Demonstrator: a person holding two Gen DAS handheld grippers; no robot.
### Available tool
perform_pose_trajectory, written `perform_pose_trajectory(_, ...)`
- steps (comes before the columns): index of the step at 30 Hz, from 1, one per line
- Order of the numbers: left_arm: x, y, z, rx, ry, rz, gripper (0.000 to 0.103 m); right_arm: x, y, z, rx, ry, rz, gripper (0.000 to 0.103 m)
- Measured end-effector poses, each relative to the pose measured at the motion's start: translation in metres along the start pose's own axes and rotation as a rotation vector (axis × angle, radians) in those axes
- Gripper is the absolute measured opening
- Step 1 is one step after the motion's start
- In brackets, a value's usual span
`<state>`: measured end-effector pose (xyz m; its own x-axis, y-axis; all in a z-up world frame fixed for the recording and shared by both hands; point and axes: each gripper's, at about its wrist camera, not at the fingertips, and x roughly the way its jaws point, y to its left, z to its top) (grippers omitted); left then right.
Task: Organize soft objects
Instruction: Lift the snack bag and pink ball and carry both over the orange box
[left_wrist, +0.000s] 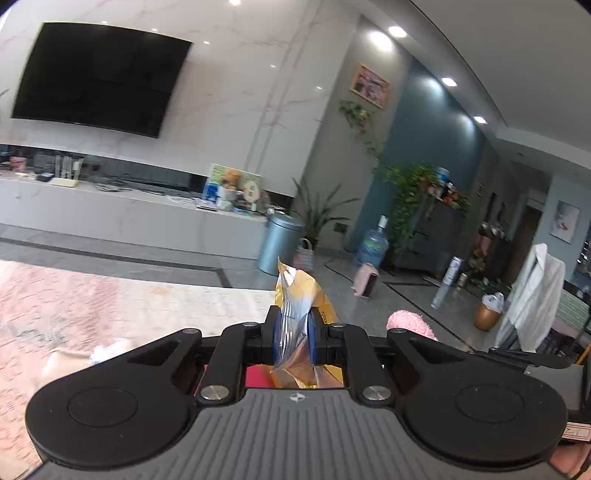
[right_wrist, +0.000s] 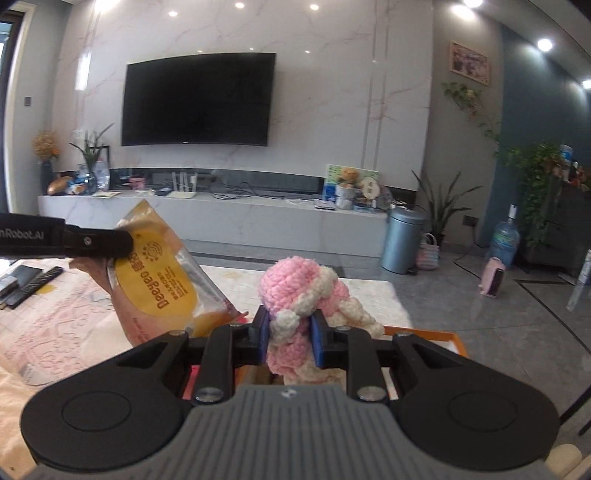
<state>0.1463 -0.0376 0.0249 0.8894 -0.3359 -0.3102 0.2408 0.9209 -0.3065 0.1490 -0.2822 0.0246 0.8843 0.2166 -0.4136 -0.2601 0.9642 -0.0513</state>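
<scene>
Midway, we judge: left claw (left_wrist: 293, 338) pinches a yellow snack pouch (left_wrist: 295, 291), right claw (right_wrist: 290, 338) clamps a pink-and-cream yarn toy (right_wrist: 299, 295), neither yet placed.

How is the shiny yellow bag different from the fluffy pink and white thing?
The snack bag is flat, smooth and shiny with printed writing; the yarn toy is lumpy, fuzzy and knitted. The bag is yellow and silver; the toy is pink and cream. The left gripper pinches the bag, while the right gripper squeezes the toy. Both are soft and held up above the table.
</scene>
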Motion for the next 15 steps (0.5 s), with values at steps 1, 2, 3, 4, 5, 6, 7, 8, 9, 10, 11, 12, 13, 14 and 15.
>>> perform_pose_trajectory(1,0.008,-0.003,0.002,0.005,0.007,-0.01,0.016,0.003,-0.008,0.0,0.005,0.006,-0.013,0.022)
perform_pose_trajectory(2,0.016,-0.006,0.003,0.013,0.017,-0.02,0.016,0.007,-0.015,0.0,0.008,0.013,-0.027,0.022)
perform_pose_trajectory(3,0.025,-0.01,0.004,0.024,0.034,-0.034,0.016,0.011,-0.022,-0.001,0.009,0.02,-0.045,0.022)
perform_pose_trajectory(4,0.034,-0.012,0.005,0.03,0.05,-0.047,0.016,0.015,-0.029,-0.002,0.012,0.027,-0.057,0.022)
perform_pose_trajectory(5,0.044,-0.016,0.006,0.037,0.064,-0.06,0.016,0.02,-0.036,-0.003,0.019,0.036,-0.065,0.022)
perform_pose_trajectory(6,0.052,-0.019,0.006,0.046,0.077,-0.072,0.016,0.025,-0.042,-0.003,0.028,0.046,-0.07,0.022)
perform_pose_trajectory(7,0.059,-0.023,0.006,0.053,0.089,-0.08,0.016,0.03,-0.048,-0.004,0.035,0.058,-0.072,0.022)
perform_pose_trajectory(8,0.067,-0.024,0.006,0.057,0.099,-0.086,0.016,0.035,-0.054,-0.005,0.043,0.071,-0.073,0.022)
perform_pose_trajectory(9,0.074,-0.025,0.006,0.06,0.108,-0.094,0.016,0.041,-0.061,-0.006,0.049,0.085,-0.074,0.022)
perform_pose_trajectory(10,0.082,-0.026,0.005,0.063,0.114,-0.097,0.016,0.047,-0.066,-0.006,0.052,0.098,-0.075,0.022)
perform_pose_trajectory(11,0.088,-0.027,0.005,0.066,0.118,-0.097,0.016,0.053,-0.071,-0.006,0.056,0.109,-0.076,0.022)
perform_pose_trajectory(12,0.095,-0.028,0.004,0.07,0.124,-0.094,0.016,0.059,-0.075,-0.006,0.059,0.12,-0.081,0.022)
perform_pose_trajectory(13,0.102,-0.03,0.003,0.072,0.133,-0.091,0.016,0.065,-0.08,-0.007,0.064,0.13,-0.085,0.022)
perform_pose_trajectory(14,0.107,-0.03,0.002,0.071,0.143,-0.089,0.016,0.071,-0.084,-0.008,0.072,0.141,-0.087,0.022)
perform_pose_trajectory(15,0.116,-0.03,0.001,0.068,0.155,-0.09,0.016,0.078,-0.088,-0.009,0.08,0.155,-0.091,0.022)
